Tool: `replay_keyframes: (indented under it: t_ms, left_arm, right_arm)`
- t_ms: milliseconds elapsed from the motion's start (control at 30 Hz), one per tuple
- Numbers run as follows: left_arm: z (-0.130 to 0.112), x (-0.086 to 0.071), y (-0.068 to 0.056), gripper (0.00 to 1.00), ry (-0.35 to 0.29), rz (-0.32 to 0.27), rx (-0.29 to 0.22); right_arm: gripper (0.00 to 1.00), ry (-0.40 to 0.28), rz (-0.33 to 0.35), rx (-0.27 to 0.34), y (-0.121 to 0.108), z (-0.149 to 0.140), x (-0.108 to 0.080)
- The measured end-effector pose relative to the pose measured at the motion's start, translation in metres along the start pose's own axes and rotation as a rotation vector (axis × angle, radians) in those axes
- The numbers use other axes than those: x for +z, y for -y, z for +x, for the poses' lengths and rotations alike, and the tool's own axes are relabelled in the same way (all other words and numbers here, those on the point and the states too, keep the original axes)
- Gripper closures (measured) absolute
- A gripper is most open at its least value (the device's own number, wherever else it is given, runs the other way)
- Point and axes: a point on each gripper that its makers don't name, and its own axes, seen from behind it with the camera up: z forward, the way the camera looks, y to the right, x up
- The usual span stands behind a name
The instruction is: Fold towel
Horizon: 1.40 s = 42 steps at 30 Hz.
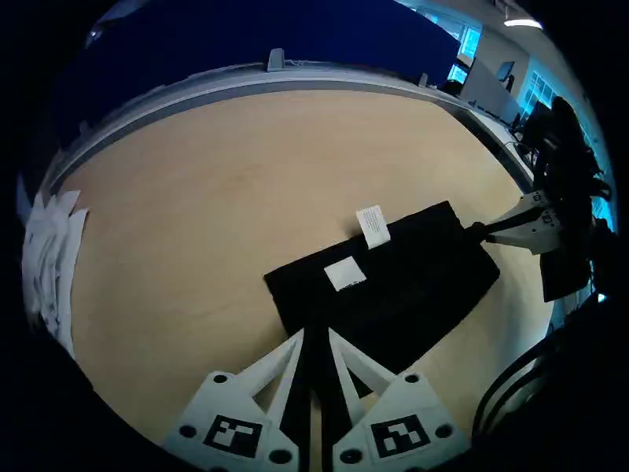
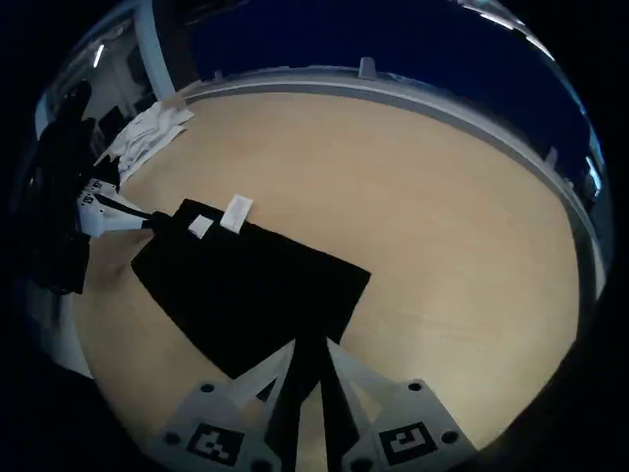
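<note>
Plainly at the grasp stage of a fold. At bottom centre of the left gripper view, left gripper point(image 1: 317, 337) narrowed to a slit and pinched on the near edge of the black towel point(image 1: 393, 275), dark cloth drawn up between the white fingers point(image 1: 275, 366). At bottom centre of the right gripper view, right gripper point(image 2: 312, 344) likewise drawn narrow and clamped on the nearest corner of the same cloth. Far right of the left gripper view, that same tool closed at the towel's opposite corner. So held at two ends, otherwise lying flat across the middle of the pale wooden table point(image 1: 196, 197), roughly rectangular, nothing raised yet. Judging from that: grip made, fold itself not yet carried over. Next move probably calls for raising both ends together, keeping the cloth taut enough not to sag, then carrying one edge across to meet the other and laying it square. Likely to bunch or slip if raised unevenly. On the towel's upper edge, a white care label point(image 1: 373, 226) with lines of print too small to read, and just beside it a smaller, blank-looking tag point(image 1: 344, 274). On the gripper bodies, black-and-white square markers point(image 1: 233, 435) — no brand legible. Further out, white cloths point(image 1: 51, 252) heaped at the left edge of the frame, and a blue partition point(image 1: 275, 39) across the top.
</note>
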Motion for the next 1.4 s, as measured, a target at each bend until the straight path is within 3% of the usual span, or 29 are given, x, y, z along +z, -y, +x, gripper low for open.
replay_keyframes:
  t_ms: [300,467,733,867,1133,1400]
  left_arm:
    - [0.007,0.015,0.011,0.93,-0.006,0.03,-0.003]
    - [0.011,0.019,0.014,0.88,-0.01,0.046,0.011]
    - [0.02,0.014,0.023,0.67,-0.03,0.072,0.01]
    - [0.021,0.011,0.026,0.53,-0.036,0.075,-0.002]
    - [0.02,0.0,0.026,0.31,-0.048,0.073,-0.003]
    - [0.009,-0.011,0.019,0.21,-0.051,0.064,-0.015]
  right_arm:
    - [0.79,-0.011,-0.045,0.004,-0.012,0.004,0.016]
    - [0.68,-0.017,-0.077,-0.01,-0.018,0.008,0.019]
    - [0.33,-0.043,-0.13,-0.042,-0.029,0.017,0.018]
    - [0.06,-0.063,-0.158,-0.053,-0.036,0.022,0.016]
    - [0.03,-0.097,-0.185,-0.072,-0.039,0.03,0.007]
    - [0.0,-0.097,-0.166,-0.076,-0.029,0.02,-0.004]
